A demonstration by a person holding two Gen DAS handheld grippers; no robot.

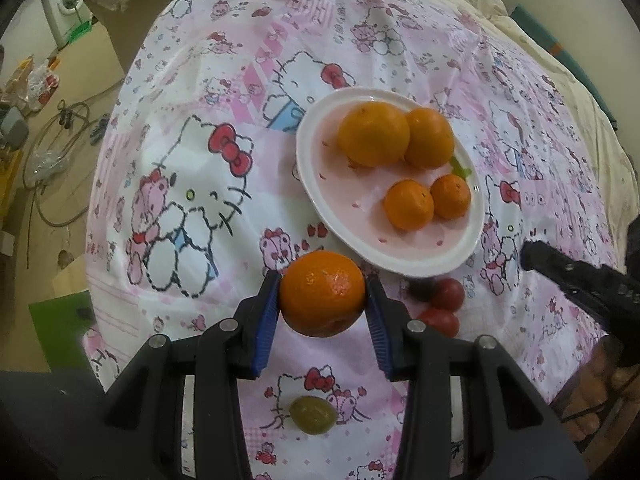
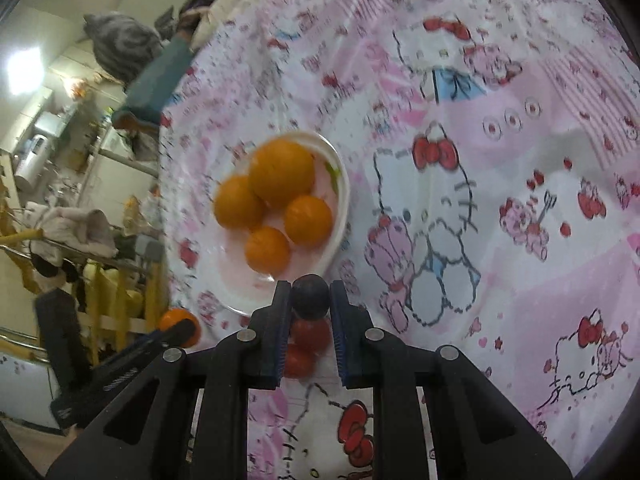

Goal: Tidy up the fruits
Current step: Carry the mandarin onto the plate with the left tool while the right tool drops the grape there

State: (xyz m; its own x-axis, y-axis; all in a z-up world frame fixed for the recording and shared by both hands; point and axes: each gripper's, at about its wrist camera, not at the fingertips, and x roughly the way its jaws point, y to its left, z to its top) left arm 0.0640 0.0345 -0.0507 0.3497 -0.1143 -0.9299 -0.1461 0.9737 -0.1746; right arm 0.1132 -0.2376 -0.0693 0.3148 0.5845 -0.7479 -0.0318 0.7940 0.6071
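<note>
My left gripper (image 1: 322,294) is shut on an orange (image 1: 322,292) and holds it above the cloth, just in front of a white plate (image 1: 320,200) that holds several oranges (image 1: 374,134). My right gripper (image 2: 310,298) is shut on a dark round fruit (image 2: 310,297), near the plate's (image 2: 338,184) front rim. Two red tomatoes (image 2: 306,344) lie on the cloth under it; they also show in the left wrist view (image 1: 444,306). A green olive-like fruit (image 1: 313,415) lies on the cloth under the left gripper. The right gripper's finger (image 1: 576,276) enters the left wrist view from the right.
A pink Hello Kitty cloth (image 1: 192,184) covers the table. The table's left edge drops to a floor with cables (image 1: 60,160) and a washing machine (image 1: 68,0). In the right wrist view, cluttered racks (image 2: 80,240) stand beyond the table edge at the left.
</note>
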